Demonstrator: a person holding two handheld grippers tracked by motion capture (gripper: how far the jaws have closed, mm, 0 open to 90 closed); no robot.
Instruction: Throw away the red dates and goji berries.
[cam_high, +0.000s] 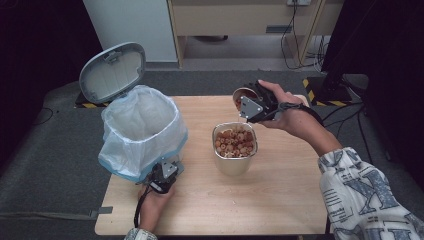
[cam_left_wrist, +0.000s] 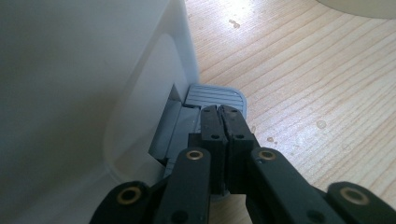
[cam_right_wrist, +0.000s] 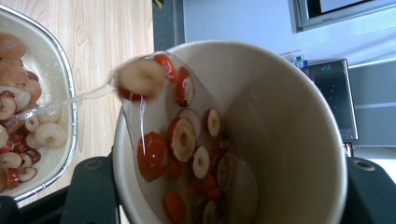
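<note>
I take the metal tray (cam_high: 235, 145) at mid-table as my landmark. My right gripper (cam_high: 252, 106) clamps a paper cup (cam_right_wrist: 261, 126), tilted just behind the tray, and water with sliced red dates (cam_right_wrist: 180, 140) streams over its lip into it. The tray looks nearly full; a good share of slices is left in the cup. Left of the tray, my left gripper (cam_left_wrist: 222, 116), jaws closed and empty, presses the bin's pedal (cam_left_wrist: 215, 97); the lid (cam_high: 112, 71) stands open.

A pale, smooth paper cup (cam_right_wrist: 261, 126) holds wet, glossy red fruit slices (cam_right_wrist: 187, 140) beside a shiny metal tin (cam_high: 234, 162), on a matt light wood-grain tabletop (cam_high: 280, 200) with a thin glossy plastic bin liner (cam_high: 142, 127).
</note>
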